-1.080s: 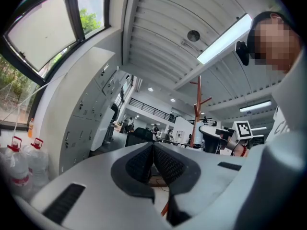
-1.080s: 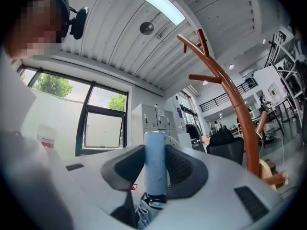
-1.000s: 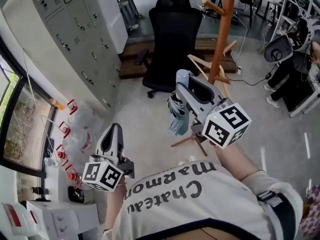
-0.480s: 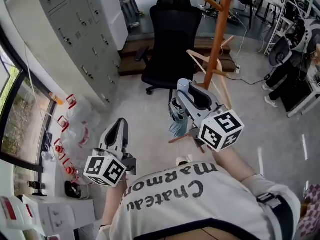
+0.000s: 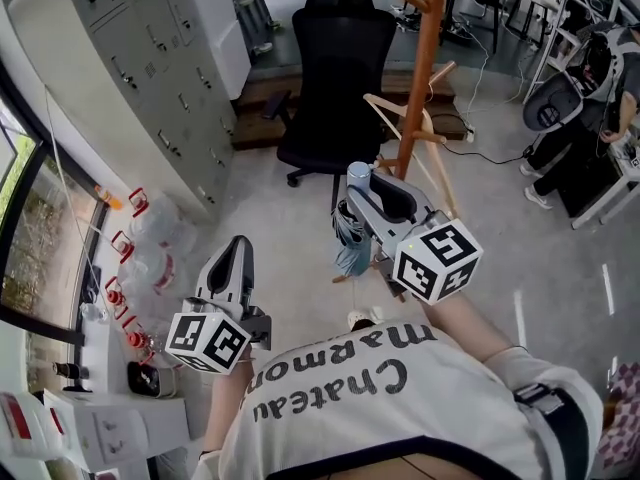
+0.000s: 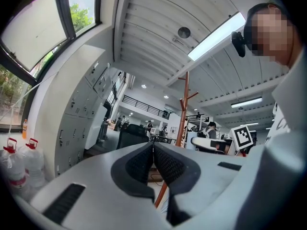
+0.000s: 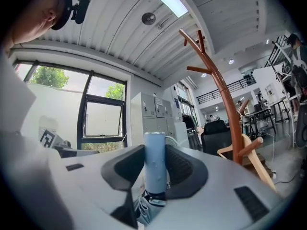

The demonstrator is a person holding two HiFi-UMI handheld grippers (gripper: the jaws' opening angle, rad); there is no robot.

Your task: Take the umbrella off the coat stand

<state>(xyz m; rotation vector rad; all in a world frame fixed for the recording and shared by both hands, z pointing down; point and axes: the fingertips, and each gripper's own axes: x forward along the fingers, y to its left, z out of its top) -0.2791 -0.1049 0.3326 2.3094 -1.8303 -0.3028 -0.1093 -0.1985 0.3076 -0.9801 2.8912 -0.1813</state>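
Note:
A folded light-blue umbrella (image 5: pixel 352 238) hangs straight down from my right gripper (image 5: pixel 362 190), which is shut on its pale blue handle (image 7: pixel 155 162). The umbrella hangs free in the air, apart from the brown wooden coat stand (image 5: pixel 418 78), which rises just behind and to the right of it. In the right gripper view the coat stand (image 7: pixel 221 91) branches upward at the right, with no umbrella on it. My left gripper (image 5: pixel 232 268) is lower left, jaws shut with nothing between them; its pads (image 6: pixel 153 163) meet.
A black office chair (image 5: pixel 338 68) stands behind the coat stand. Grey lockers (image 5: pixel 150 68) line the left wall, with water jugs (image 5: pixel 140 258) below them. A light wooden hanger frame (image 5: pixel 410 128) leans at the stand. Another person (image 5: pixel 590 98) and desks are at the right.
My right gripper has come down and toward me with the umbrella, away from the coat stand. The left gripper has shifted slightly.

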